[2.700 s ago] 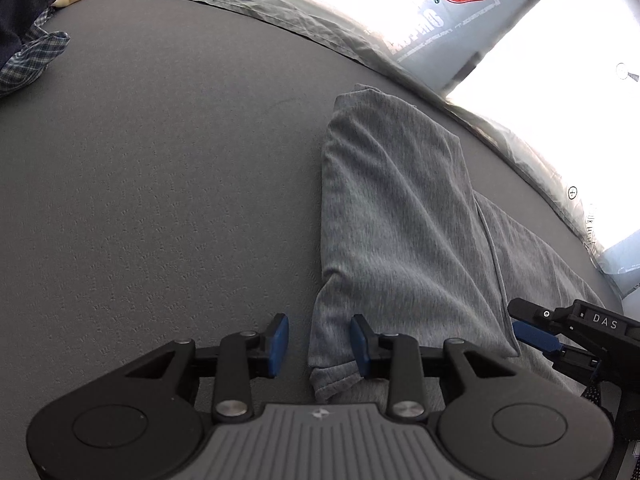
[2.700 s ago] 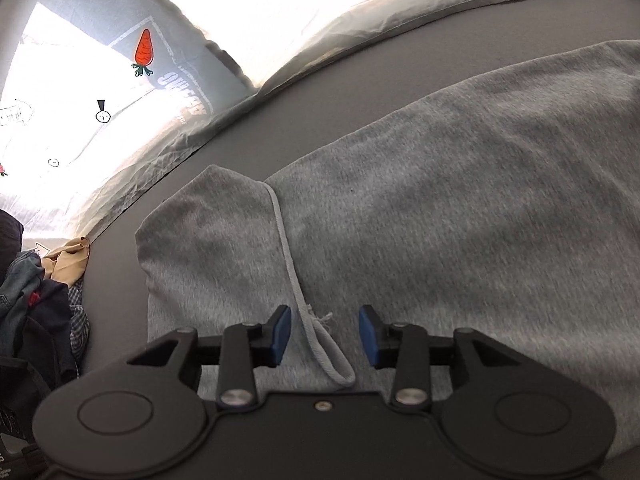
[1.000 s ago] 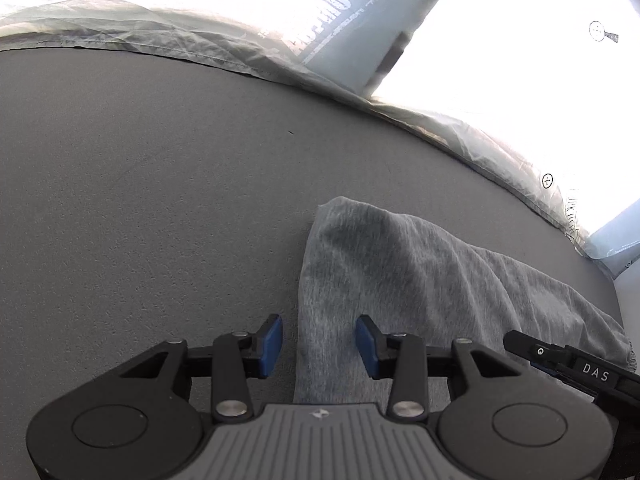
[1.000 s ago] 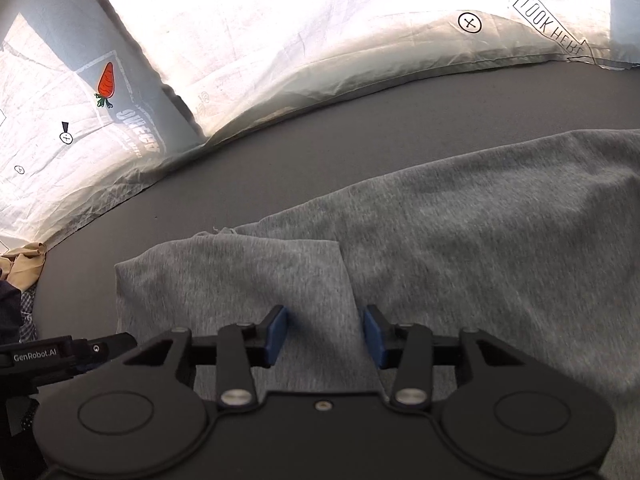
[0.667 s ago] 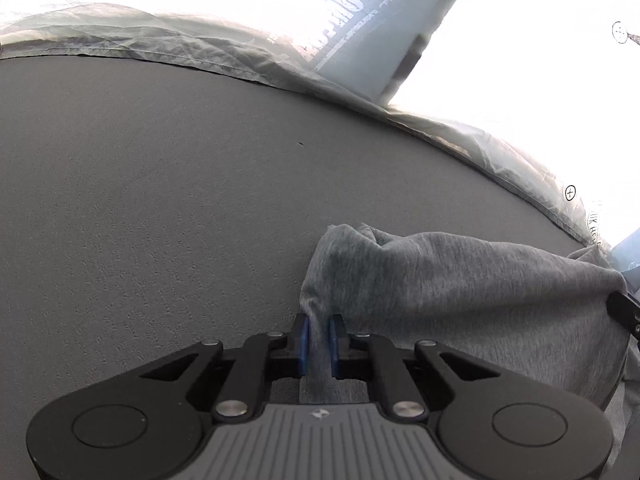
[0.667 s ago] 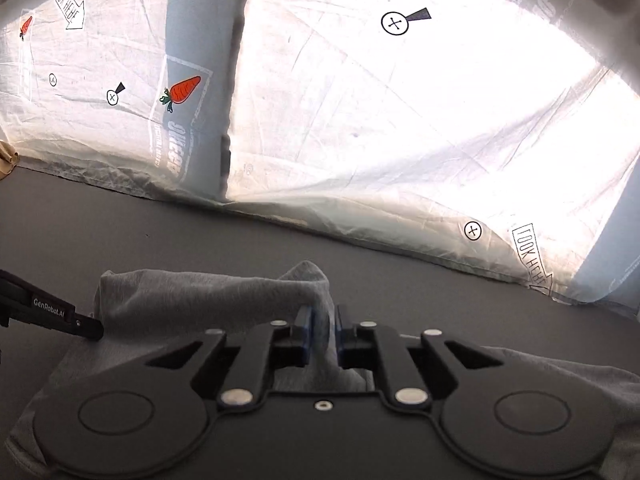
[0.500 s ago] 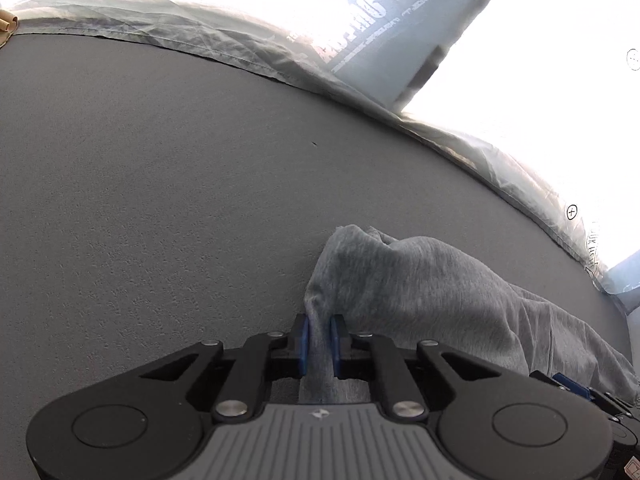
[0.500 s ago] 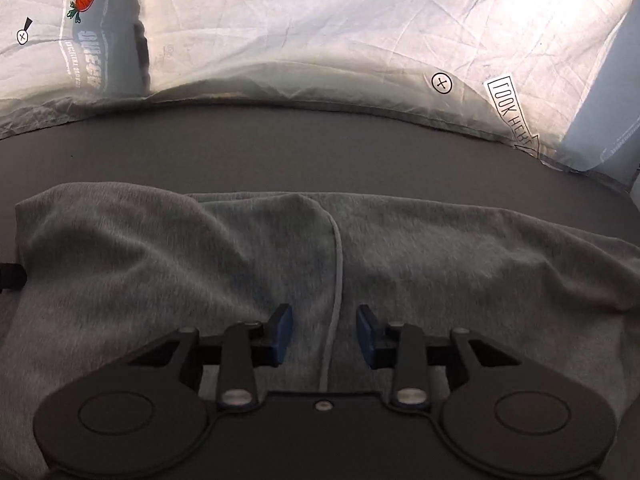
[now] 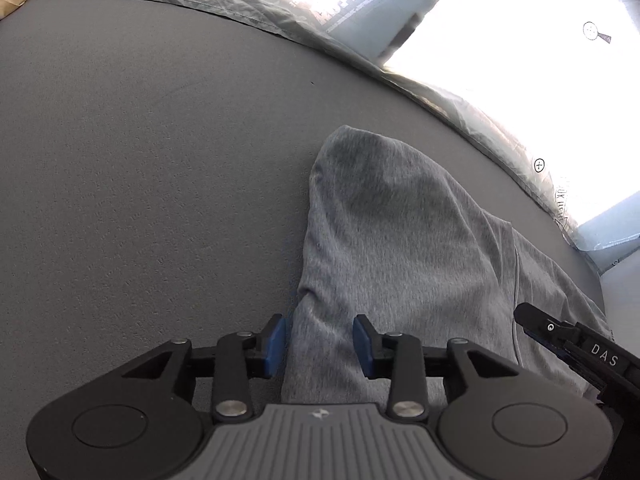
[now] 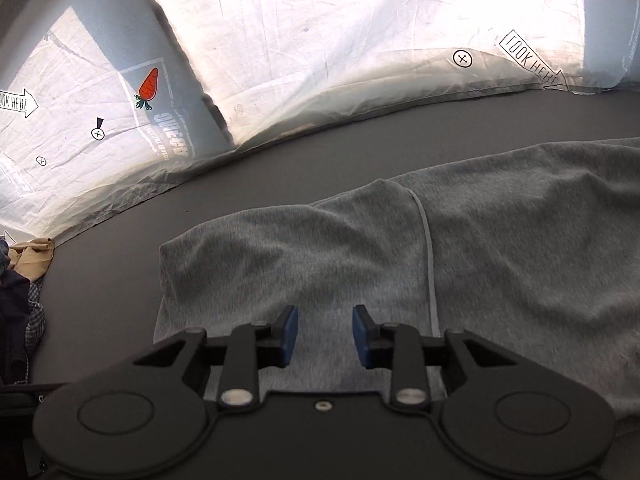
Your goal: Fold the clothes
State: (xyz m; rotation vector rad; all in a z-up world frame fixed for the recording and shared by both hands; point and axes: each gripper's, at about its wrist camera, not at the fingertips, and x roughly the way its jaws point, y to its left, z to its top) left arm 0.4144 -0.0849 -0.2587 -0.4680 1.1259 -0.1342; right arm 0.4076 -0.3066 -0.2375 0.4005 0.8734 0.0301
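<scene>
A: Largest first. Dark grey desk, backed by a white printed sheet with a carrot mark.

B: Garment?

A: Grey garment lies flat on the desk, near the sheet's lower edge, its folded end humped up. A pale cord runs down it.

B: Anything else?

A: Pile of clothes at the desk's edge, well apart from the garment.

B: Left gripper?

A: Jaws opening, apart over the garment's near edge; fabric between, pads not pressing.

B: Right gripper?

A: Jaws closing, a narrow gap, poised above the garment beside the cord, gripping nothing.
</scene>
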